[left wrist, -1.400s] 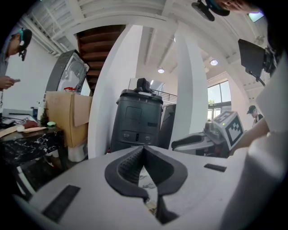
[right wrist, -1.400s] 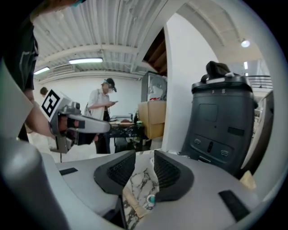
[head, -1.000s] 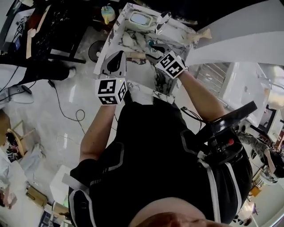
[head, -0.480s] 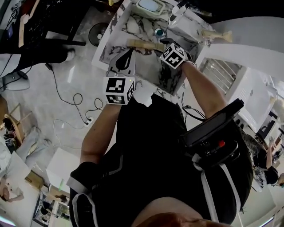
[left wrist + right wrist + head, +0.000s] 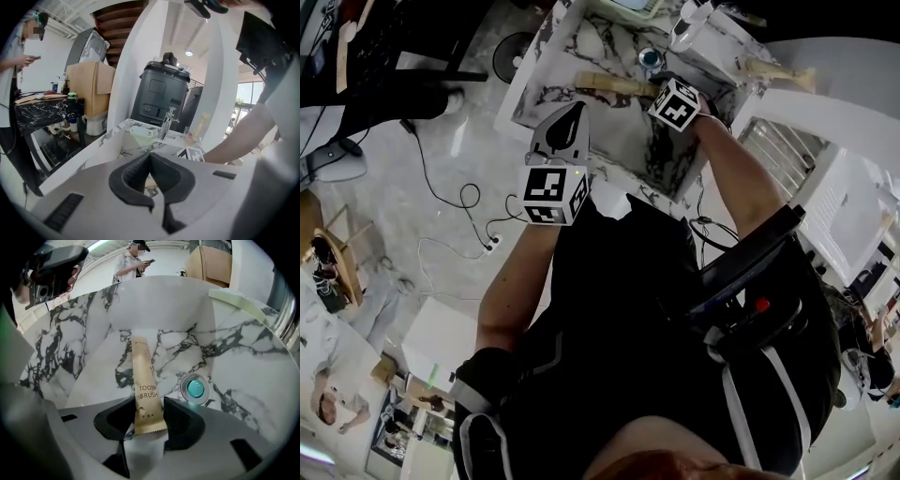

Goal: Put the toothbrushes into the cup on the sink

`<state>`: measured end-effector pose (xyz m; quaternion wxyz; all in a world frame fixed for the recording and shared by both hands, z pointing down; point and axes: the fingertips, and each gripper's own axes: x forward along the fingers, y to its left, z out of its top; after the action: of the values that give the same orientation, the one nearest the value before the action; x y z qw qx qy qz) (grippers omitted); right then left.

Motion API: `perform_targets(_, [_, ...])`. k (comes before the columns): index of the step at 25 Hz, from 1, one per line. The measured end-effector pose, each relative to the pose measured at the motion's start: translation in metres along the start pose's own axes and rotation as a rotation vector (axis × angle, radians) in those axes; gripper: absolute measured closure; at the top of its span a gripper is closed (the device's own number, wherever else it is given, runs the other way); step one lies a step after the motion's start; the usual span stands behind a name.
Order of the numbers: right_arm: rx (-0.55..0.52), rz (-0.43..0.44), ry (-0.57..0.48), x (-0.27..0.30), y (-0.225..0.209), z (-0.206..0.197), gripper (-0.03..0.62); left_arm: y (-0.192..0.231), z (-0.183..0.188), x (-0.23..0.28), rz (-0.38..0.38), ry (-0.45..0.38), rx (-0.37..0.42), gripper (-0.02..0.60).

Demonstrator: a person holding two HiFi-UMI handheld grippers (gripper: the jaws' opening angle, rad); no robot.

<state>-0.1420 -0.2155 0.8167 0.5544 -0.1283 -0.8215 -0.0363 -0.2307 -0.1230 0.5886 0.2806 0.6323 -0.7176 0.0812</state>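
Observation:
A tan paper toothbrush packet [image 5: 143, 376] lies flat on the floor of the marble sink [image 5: 623, 141], also visible in the head view as the packet [image 5: 605, 82]. My right gripper [image 5: 150, 411] points down into the basin. Its jaws have just been closing and stand open, with the packet's near end between the pads. A second tan packet [image 5: 773, 73] rests on the counter to the right. The clear cup [image 5: 188, 134] stands beside the faucet [image 5: 168, 123]. My left gripper [image 5: 149, 155] hovers over the sink's near rim, shut and empty.
A round drain [image 5: 195, 388] sits just right of the packet. A pale green soap dish [image 5: 140, 132] lies on the back rim. Cables [image 5: 469, 202] trail over the floor to the left. A person [image 5: 136, 258] stands in the background.
Both grippers have come down toward the sink. The right one dropped further, into the basin and onto the lying packet's end. The left one stays shut.

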Motion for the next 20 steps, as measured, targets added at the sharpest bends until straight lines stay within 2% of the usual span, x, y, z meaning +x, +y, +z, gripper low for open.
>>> perform_targets(4, [0.026,0.011,-0.019,-0.001,0.003,-0.001,0.411,-0.003,0.0,-0.004,-0.001,0.003,0.009,0.575])
perform_targets(6, [0.042,0.001,-0.027,-0.002,0.002,-0.001,0.457,-0.004,0.0,-0.006,-0.002,0.004,0.017,0.575])
perform_targets(11, [0.04,-0.031,-0.033,-0.011,0.002,0.005,0.515,-0.007,0.002,-0.013,-0.009,0.002,0.028,0.575])
perform_targets(20, [-0.039,-0.097,-0.055,-0.073,0.011,0.033,0.52,-0.024,0.033,-0.025,-0.07,-0.054,0.09,0.575])
